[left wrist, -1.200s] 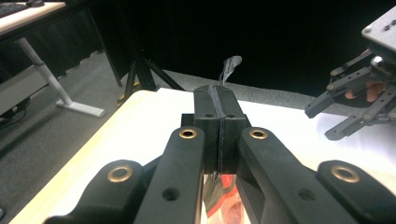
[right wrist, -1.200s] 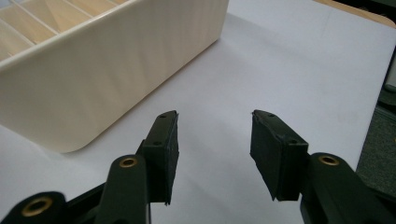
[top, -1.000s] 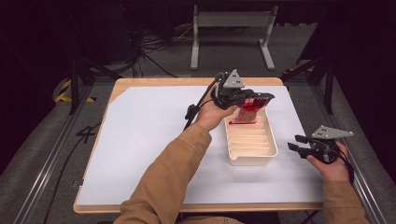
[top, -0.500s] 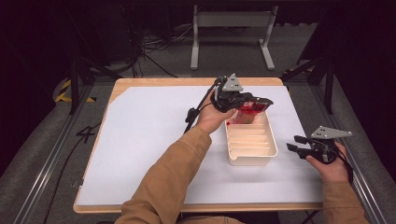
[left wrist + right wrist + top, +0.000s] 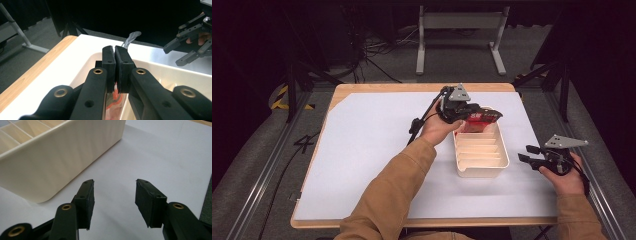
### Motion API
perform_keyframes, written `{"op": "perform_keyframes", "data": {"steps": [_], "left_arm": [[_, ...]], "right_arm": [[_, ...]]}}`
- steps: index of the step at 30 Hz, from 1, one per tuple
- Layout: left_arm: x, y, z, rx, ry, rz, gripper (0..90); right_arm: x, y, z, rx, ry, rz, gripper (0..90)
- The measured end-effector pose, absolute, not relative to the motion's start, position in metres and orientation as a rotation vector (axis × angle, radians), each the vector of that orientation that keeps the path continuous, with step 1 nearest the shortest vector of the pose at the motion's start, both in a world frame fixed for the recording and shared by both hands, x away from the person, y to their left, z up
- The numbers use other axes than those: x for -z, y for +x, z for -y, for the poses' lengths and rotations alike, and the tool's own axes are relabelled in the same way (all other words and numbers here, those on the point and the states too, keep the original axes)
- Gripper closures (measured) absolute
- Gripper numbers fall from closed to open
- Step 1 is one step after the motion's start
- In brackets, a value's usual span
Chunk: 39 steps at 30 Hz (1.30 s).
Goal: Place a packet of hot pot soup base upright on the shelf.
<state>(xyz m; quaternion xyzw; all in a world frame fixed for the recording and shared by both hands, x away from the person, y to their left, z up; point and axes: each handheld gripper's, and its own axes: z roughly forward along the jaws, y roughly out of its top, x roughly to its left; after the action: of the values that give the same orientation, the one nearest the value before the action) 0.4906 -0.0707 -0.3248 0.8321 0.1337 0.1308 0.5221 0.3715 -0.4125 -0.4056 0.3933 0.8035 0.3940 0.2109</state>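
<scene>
A red snack packet [image 5: 484,117] hangs over the far end of the white divided tray [image 5: 482,167], with my left gripper [image 5: 471,113] shut on it. In the left gripper view the jaws [image 5: 115,51] are pressed together on the thin packet; its silvery edge [image 5: 131,38] pokes out past the tips and its red part [image 5: 115,96] shows below. My right gripper [image 5: 528,153] stands open, low over the white mat to the right of the tray. Nothing lies between its fingers [image 5: 115,192]. The tray's outer wall [image 5: 62,162] is just to its left.
The tray [image 5: 160,66] has several thin dividers, and the slots in sight look bare. A white mat [image 5: 377,150] covers the wooden table [image 5: 362,88]. Metal rails run along both sides, and a stand [image 5: 459,22] and cables sit on the floor beyond.
The left gripper has turned the packet from hanging down into the tray to lying flatter, slightly higher over its far end. The right gripper has barely moved.
</scene>
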Motion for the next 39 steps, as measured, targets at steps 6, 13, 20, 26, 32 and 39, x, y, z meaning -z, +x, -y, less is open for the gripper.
{"op": "perform_keyframes", "data": {"steps": [6,13,20,26,32,39], "left_arm": [[0.328,0.491,0.064,-0.301,1.996,-0.337,86.2],[0.332,0.492,0.055,-0.289,2.006,-0.362,85.5],[0.335,0.493,0.051,-0.278,2.002,-0.381,84.0],[0.335,0.494,0.048,-0.268,1.991,-0.396,76.4],[0.331,0.490,0.044,-0.258,1.967,-0.404,62.0],[0.322,0.483,0.038,-0.253,1.941,-0.411,47.1]], "right_arm": [[0.406,0.373,0.411,-1.092,1.094,-2.236,49.7],[0.406,0.374,0.410,-1.091,1.089,-2.241,49.5],[0.406,0.377,0.407,-1.092,1.082,-2.248,49.3],[0.406,0.379,0.406,-1.099,1.078,-2.250,49.0],[0.405,0.381,0.406,-1.105,1.081,-2.247,48.3],[0.405,0.384,0.403,-1.117,1.070,-2.258,48.4]]}}
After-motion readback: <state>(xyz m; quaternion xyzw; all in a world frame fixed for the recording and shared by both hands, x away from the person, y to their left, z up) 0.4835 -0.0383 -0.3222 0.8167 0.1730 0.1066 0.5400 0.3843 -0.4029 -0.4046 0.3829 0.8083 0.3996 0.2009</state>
